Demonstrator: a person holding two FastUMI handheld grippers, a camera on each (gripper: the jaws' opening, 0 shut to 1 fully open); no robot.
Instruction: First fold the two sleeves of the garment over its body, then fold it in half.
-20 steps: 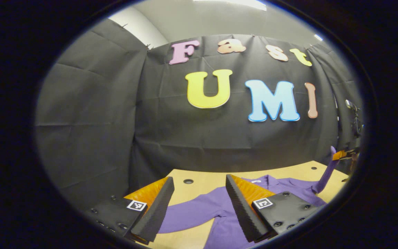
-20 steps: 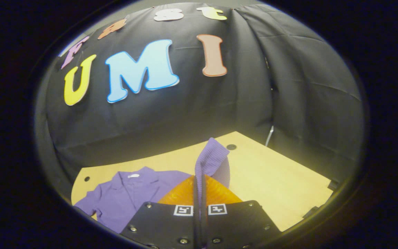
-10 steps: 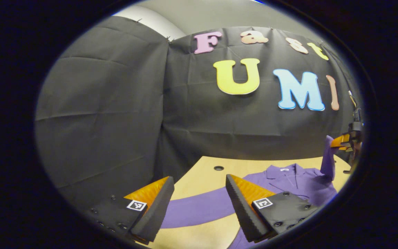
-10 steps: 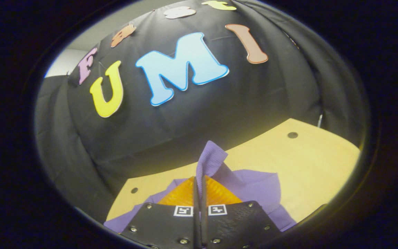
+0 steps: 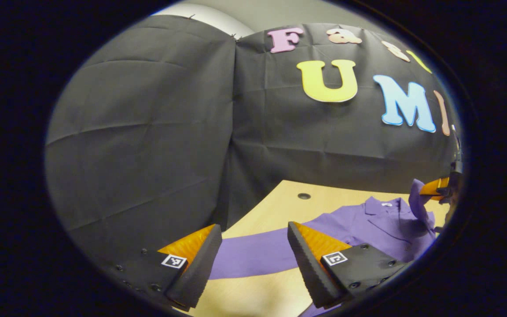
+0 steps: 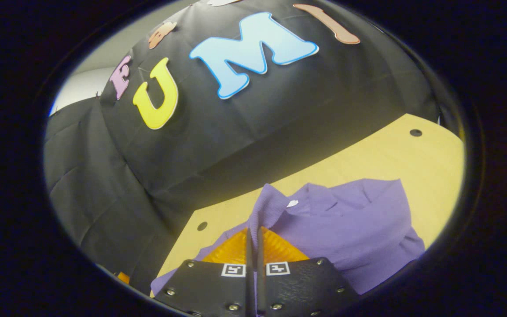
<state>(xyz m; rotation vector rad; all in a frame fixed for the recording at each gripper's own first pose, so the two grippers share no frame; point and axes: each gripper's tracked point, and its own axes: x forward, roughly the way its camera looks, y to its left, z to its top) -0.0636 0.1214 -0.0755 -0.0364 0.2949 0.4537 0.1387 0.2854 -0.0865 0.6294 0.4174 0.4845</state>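
Note:
A purple collared garment (image 5: 376,224) lies flat on the wooden table (image 5: 280,207). Its left sleeve (image 5: 253,254) stretches out across the table, below and between the spread fingers of my left gripper (image 5: 253,229), which is open and holds nothing. At the far right of the left gripper view, the right gripper (image 5: 434,187) holds the other sleeve's cuff raised over the garment. In the right gripper view, my right gripper (image 6: 253,231) is shut on that ribbed cuff (image 6: 266,206), which sticks up from between the fingers above the garment's body (image 6: 350,229) near the collar.
The table (image 6: 390,154) has small round holes (image 6: 415,132) near its far corners and ends against the black cloth wall. Bare wood lies to the right of the garment in the right gripper view.
My right gripper has carried the cuff from beside the garment to over its body near the collar. My left gripper has moved left, so the outstretched sleeve now lies between its fingers.

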